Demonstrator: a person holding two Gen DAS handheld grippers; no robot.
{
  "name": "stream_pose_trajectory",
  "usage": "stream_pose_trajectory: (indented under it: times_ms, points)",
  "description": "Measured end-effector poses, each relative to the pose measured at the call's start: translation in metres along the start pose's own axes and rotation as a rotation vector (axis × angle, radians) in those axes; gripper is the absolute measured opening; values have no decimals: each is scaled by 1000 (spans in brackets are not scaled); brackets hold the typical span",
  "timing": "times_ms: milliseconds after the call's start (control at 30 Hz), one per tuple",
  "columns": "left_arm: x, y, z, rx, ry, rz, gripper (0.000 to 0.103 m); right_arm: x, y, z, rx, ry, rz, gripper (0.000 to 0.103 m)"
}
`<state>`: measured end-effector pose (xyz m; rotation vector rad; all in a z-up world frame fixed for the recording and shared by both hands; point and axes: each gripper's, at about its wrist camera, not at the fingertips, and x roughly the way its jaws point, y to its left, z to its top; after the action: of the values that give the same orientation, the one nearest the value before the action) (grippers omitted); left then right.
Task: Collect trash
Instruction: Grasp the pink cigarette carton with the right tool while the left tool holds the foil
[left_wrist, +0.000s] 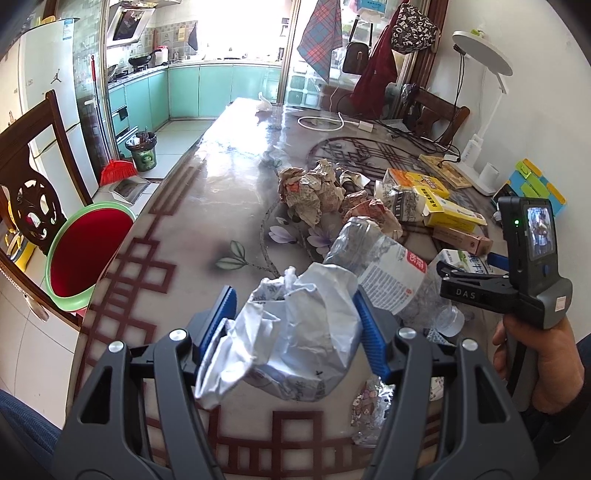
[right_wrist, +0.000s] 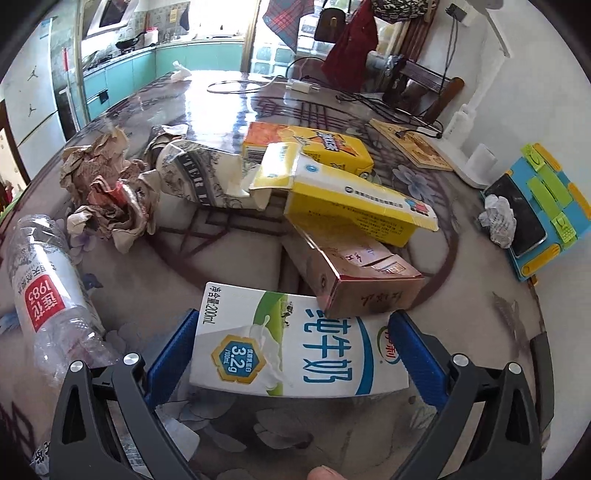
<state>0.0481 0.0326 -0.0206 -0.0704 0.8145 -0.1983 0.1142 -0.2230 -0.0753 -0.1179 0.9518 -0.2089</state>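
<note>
My left gripper (left_wrist: 295, 314) is shut on a crumpled white paper bag (left_wrist: 306, 332), held above the patterned table (left_wrist: 207, 192). Just beyond it lies a crushed clear plastic bottle (left_wrist: 388, 269) with a red label, also at the left in the right wrist view (right_wrist: 40, 280). A white and green milk carton (right_wrist: 295, 354) lies flat between the blue pads of my right gripper (right_wrist: 295, 321), which stands wide open; the pads sit close to the carton's two ends. From the left wrist view, a hand holds that gripper (left_wrist: 467, 267) over the carton (left_wrist: 461, 258).
Crumpled brown paper (right_wrist: 107, 192), yellow boxes (right_wrist: 351, 206) and a brown box (right_wrist: 354, 280) lie beyond the carton. A small paper wad (right_wrist: 496, 221) sits by a phone stand (right_wrist: 539, 206). A green-rimmed bin with a red liner (left_wrist: 92, 254) stands left of the table.
</note>
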Motion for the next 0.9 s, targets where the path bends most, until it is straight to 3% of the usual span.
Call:
stream_pose_trajectory:
  times_ms: [433,667,800,900]
  points:
    - [6,-6,-3,29,17,15,61,-1,-2,-7,1,-21,-12,98]
    - [5,-12,0,36,3,28,61,-20,-4,-12,-43,-36,26,96]
    - [4,-13,3,33,-7,27,62,-30,-22,4,-45,-88,34,97]
    - [3,-12,3,31,-14,20,62,-23,-40,18,-31,-65,61,97]
